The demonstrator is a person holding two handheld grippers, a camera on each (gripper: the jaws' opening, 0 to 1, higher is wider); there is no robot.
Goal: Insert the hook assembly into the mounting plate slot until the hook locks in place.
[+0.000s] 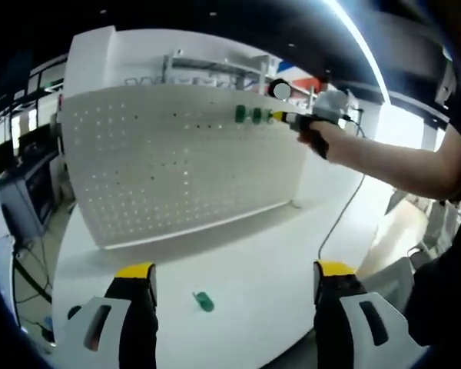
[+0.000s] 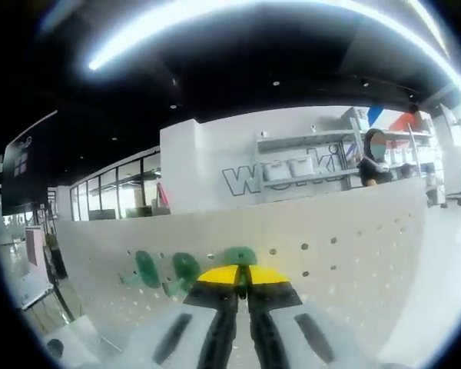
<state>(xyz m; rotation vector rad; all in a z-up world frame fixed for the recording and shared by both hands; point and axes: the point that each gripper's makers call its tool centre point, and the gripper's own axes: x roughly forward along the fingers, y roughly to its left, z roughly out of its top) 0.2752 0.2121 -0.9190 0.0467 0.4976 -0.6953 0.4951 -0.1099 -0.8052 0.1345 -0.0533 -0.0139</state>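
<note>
While the left gripper [image 1: 235,286] gapes over a green hook [image 1: 203,301], the right gripper [image 2: 243,278] pinches another hook [image 2: 239,256] at the pegboard [image 2: 353,231].

My left gripper [image 1: 236,286] shows two black jaws capped with yellow tips, each flanked by a pale grey shell with a dark slot. My right gripper [image 2: 243,278] has the same yellow tips on black jaws between grey shells. Seen beside the white pegboard [image 1: 169,169], that gripper has a black handle and pale body, and my arm [image 1: 399,163] is bare below a dark sleeve.
</note>
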